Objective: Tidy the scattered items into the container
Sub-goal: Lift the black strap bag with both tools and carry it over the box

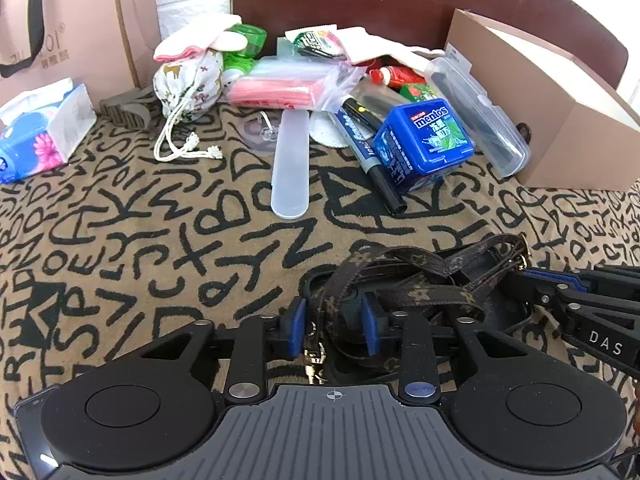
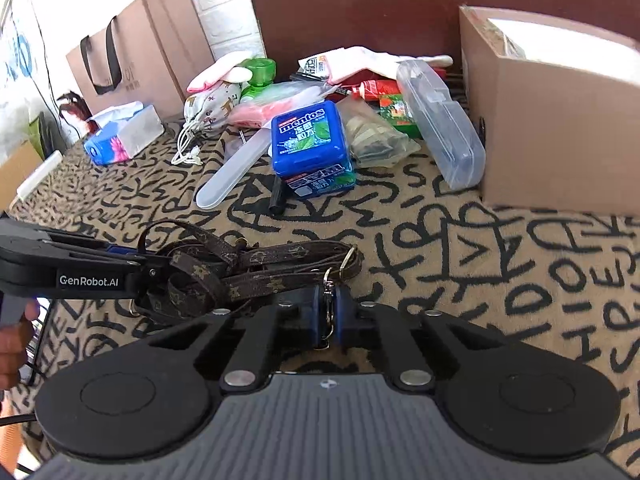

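Patterned cloth point(image 1: 160, 240) printed with black letters covers the whole surface. Cardboard box point(image 2: 560, 128), the container, stands at the far right; its interior is washed out by glare and its contents cannot be read. Pink paper bag point(image 1: 60, 40) is cut off at the upper left edge. A heap of small items lies near the box: clear case point(image 2: 440, 120), blue mints tub point(image 1: 424, 136), marker point(image 1: 372, 160) partly hidden under the tub. Brown strap point(image 2: 256, 268) lies bunched on the cloth, nearest the viewer. Left gripper point(image 1: 334, 328) is clamped on a fold of the strap. Right gripper point(image 2: 328, 322) is pinched tight on the strap's metal clasp point(image 2: 329, 308).
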Demonstrator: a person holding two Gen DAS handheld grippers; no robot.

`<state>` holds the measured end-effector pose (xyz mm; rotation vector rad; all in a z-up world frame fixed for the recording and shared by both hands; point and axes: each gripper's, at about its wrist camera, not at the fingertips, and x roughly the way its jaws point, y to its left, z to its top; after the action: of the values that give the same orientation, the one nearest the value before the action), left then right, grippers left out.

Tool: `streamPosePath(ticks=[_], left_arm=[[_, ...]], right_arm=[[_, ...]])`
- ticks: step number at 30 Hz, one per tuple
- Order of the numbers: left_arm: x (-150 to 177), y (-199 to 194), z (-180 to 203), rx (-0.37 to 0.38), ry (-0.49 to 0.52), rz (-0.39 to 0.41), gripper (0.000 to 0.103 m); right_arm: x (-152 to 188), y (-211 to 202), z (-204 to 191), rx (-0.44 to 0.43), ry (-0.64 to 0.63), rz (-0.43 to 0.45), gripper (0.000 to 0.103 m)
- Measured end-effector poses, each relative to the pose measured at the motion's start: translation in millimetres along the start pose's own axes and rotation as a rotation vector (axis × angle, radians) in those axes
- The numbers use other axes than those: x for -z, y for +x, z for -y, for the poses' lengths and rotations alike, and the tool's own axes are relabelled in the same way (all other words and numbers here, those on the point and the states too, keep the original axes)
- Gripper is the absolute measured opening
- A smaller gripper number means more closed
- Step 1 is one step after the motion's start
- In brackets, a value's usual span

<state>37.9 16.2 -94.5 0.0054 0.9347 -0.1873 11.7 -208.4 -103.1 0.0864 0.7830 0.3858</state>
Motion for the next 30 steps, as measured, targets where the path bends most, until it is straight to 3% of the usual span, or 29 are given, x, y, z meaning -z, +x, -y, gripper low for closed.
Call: streamPosePath(ticks=[5, 12, 22, 30], left_arm=[[0.1, -10.1, 5.9, 0.004, 0.003, -0.001, 0.021], [-13.7, -29.4, 27.2, 0.038, 0.047, 0.043, 0.020], [-74.8, -62.8, 85.9, 0.143, 0.149, 0.215, 0.020], [-128.4, -66.6, 153.2, 0.194, 0.252, 0.314, 0.020]], right_arm=[[1.8, -13.5, 2.7, 0.003, 0.007, 0.015, 0.008], [-8.1, -46.2, 13.7, 0.020, 0.015, 0.102, 0.008], [-42.7, -97.6, 54.3, 0.120, 0.039, 0.292, 0.008], [-75.9, -127.3, 94.9, 0.235, 0.058, 0.413, 0.008]])
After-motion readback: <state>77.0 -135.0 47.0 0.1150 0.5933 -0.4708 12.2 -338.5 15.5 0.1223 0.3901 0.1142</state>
